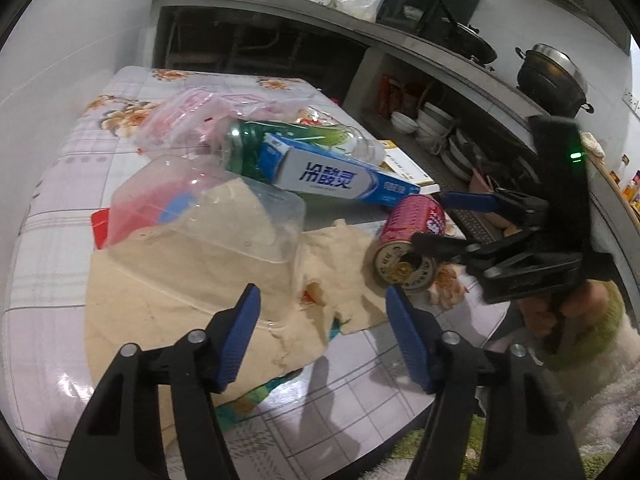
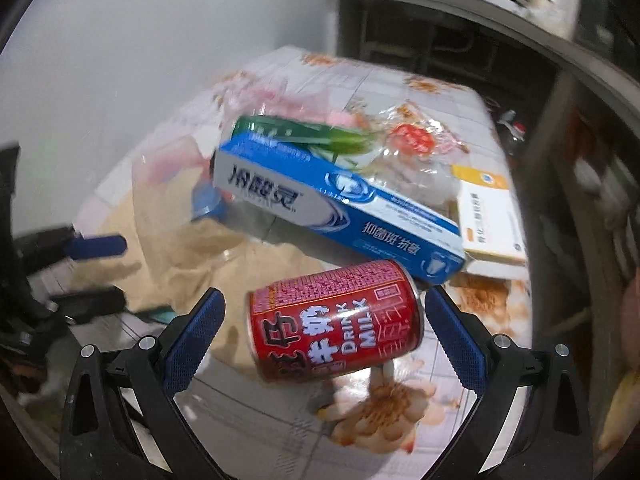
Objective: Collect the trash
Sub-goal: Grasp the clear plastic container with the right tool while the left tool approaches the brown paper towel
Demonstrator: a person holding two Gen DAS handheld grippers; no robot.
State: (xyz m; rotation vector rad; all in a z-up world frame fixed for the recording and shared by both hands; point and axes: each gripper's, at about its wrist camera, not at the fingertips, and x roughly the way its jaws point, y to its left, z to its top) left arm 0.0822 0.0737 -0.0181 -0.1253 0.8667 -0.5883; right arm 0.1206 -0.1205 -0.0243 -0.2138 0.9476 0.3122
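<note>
A red milk drink can (image 2: 336, 324) lies on its side on the table, between the open fingers of my right gripper (image 2: 322, 312); I cannot tell if the pads touch it. The left wrist view shows the can (image 1: 412, 240) with the right gripper (image 1: 440, 220) open around it. My left gripper (image 1: 320, 308) is open and empty above a beige paper sheet (image 1: 180, 292) and a clear plastic box (image 1: 208, 216). A blue toothpaste box (image 2: 336, 208) (image 1: 336, 176), a green-labelled bottle (image 1: 288, 136) and a pink plastic bag (image 1: 208, 108) lie behind.
The table has a floral checked cloth (image 1: 60, 184). A white-and-yellow carton (image 2: 492, 220) lies by its right edge. A kitchen counter (image 1: 400, 40) with pots, and shelves with bowls (image 1: 432, 128), stand behind and to the right. A white wall (image 2: 120, 60) is at left.
</note>
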